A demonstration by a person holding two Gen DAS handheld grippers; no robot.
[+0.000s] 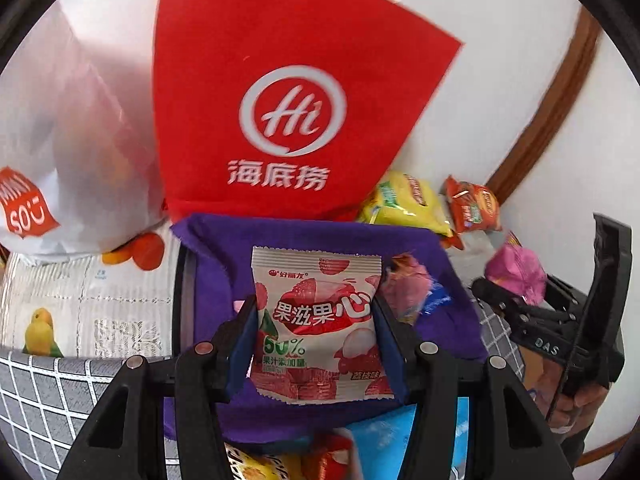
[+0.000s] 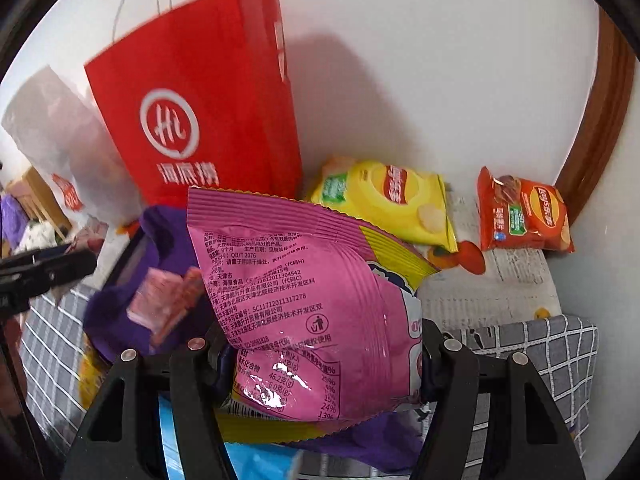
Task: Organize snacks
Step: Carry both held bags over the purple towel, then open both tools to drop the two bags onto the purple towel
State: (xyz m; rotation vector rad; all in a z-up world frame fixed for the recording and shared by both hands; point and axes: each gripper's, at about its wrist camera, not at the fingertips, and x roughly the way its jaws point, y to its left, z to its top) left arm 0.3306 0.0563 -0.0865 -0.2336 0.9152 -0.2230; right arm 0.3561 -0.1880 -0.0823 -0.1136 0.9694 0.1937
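Left wrist view: my left tongs (image 1: 316,340) are closed about a third of the way onto a small pink-and-white lychee gummy packet (image 1: 318,324), the blue pads pressing its two side edges. The packet stands upright between them, over a purple felt bag (image 1: 216,264) whose open mouth lies just behind and below. Inside that mouth, to the right, a blurred pink wrapper (image 1: 408,288) shows. Behind the felt bag stands a red Haidilao paper bag (image 1: 280,92), with a white plastic bag (image 1: 68,140) to its left. At the right edge a hand (image 1: 576,396) carries my other tongs with a pink bag.

In the right wrist view, my right tongs (image 2: 320,364) are about half open and clamped on a pink snack bag (image 2: 304,300), its printed back facing the camera and its crimped top tilted up to the left. It hangs over the same purple felt bag (image 2: 168,236), where small pink packets (image 2: 164,304) lie, too blurred to read. Beyond, a yellow Lay's chip bag (image 2: 396,200) leans near the red paper bag (image 2: 208,100), and a red Lay's chip bag (image 2: 524,216) lies well apart to the right, near the wall, on a newspaper-print covering (image 2: 504,280). A grey checked cloth (image 2: 560,352) runs along the near edge.
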